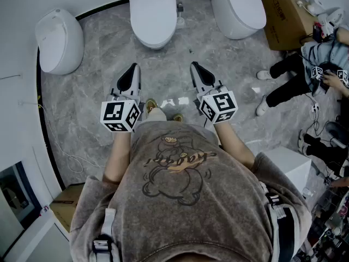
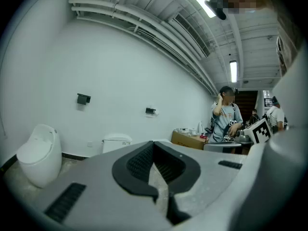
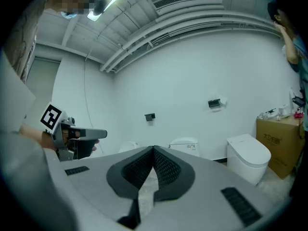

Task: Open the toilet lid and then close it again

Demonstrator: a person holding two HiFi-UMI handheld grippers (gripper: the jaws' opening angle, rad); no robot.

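Head view puts my left gripper [image 1: 132, 67] low at left, jaws pressed together and empty. Ahead, between both tools and well apart from them, stands the middle toilet [image 1: 154, 41]. My right gripper [image 1: 195, 66] is likewise clamped on nothing. I judge the opening not yet begun: I'd step closer, slip one closed tip under the front lip and lift slowly. The toilet lid [image 1: 153, 12] lies flat down, white, glossy, rounded at the front.

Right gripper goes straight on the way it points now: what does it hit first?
Likely the middle toilet: the right gripper, shut and empty, aims almost level at it. Depth is unclear, so it might slip past to the white wall behind.
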